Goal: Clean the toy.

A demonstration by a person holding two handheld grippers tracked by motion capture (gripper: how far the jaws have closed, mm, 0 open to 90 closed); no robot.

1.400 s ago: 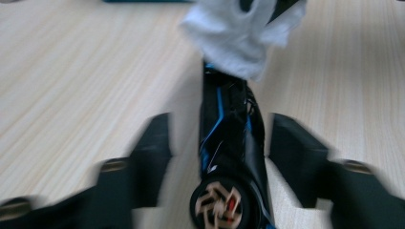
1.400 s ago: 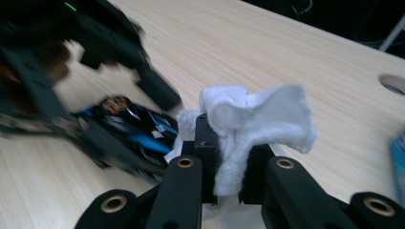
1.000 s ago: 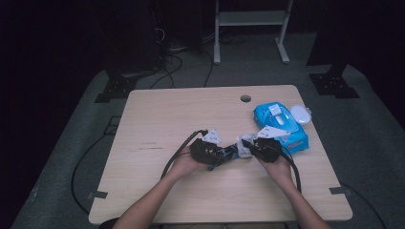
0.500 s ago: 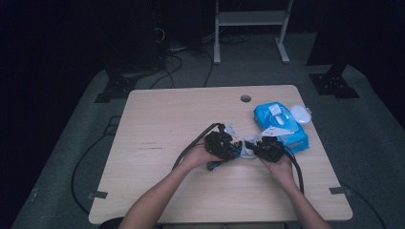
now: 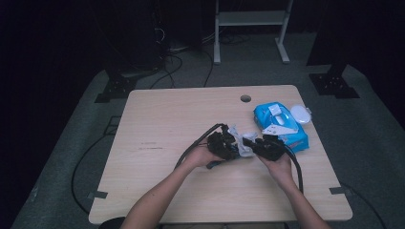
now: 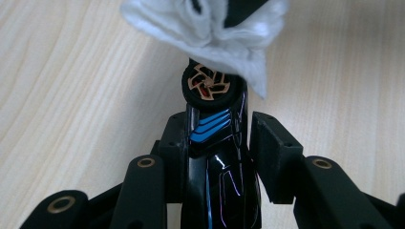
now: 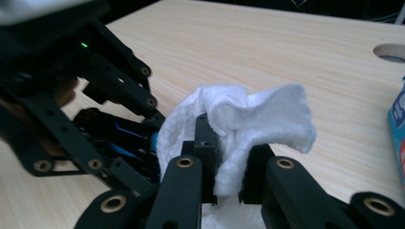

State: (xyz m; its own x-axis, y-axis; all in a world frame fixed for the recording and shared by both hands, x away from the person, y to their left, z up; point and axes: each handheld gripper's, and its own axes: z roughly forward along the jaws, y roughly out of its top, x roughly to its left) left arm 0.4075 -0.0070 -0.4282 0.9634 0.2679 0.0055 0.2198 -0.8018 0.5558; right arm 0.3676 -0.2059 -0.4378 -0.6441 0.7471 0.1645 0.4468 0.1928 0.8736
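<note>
- Jaws of the left gripper [image 6: 210,138] have just been closing and are clamped on a black toy car [image 6: 217,157] with blue stripes, one wheel [image 6: 208,85] facing forward.
- A white wipe [image 7: 239,119] is pinched by the right gripper [image 7: 224,167] and pressed against the car's front end.
- Wiping is judged under way (only the front is covered); the rest remains.
- A blue wipes pack [image 5: 282,126] lies near on the table [image 5: 167,119].

both my forearms come in from the near edge of the table and meet toward its middle. my left gripper [image 5: 223,144] has just been closing again, its jaws clamped on what it carries. my right gripper [image 5: 265,146] faces it, nearly tip to tip, jaws pinched tight.
</note>
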